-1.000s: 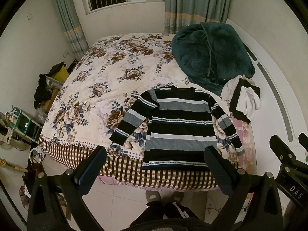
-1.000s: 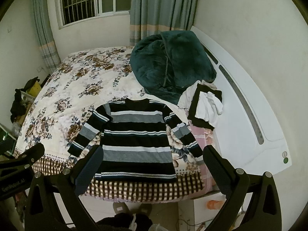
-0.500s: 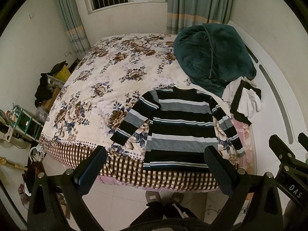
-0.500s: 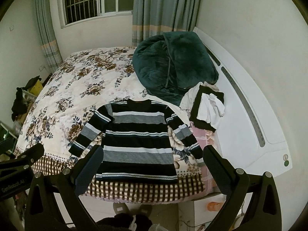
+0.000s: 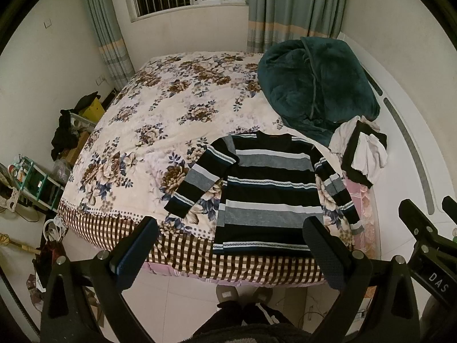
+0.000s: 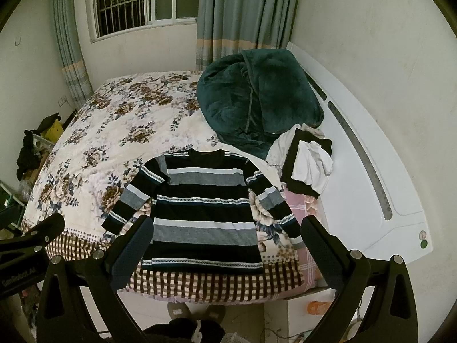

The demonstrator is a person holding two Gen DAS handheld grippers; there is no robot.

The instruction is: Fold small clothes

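A black, grey and white striped sweater (image 5: 268, 191) lies flat, sleeves spread, at the near edge of the floral bed (image 5: 160, 120). It also shows in the right wrist view (image 6: 204, 208). My left gripper (image 5: 228, 245) is open and empty, held well above and short of the bed's edge. My right gripper (image 6: 225, 243) is open and empty too, at a like height. The right gripper's body shows at the right in the left wrist view (image 5: 425, 245).
A dark green blanket heap (image 5: 317, 85) sits at the bed's far right. A pile of black and white clothes (image 5: 362, 151) lies beside the sweater by the white headboard (image 6: 368, 168). Clutter (image 5: 68, 131) stands on the floor left of the bed. Slippers (image 5: 242, 294) are below.
Both views have shifted slightly; the bed and sweater sit a little lower in frame. Nothing on the bed has moved and both grippers stay open.
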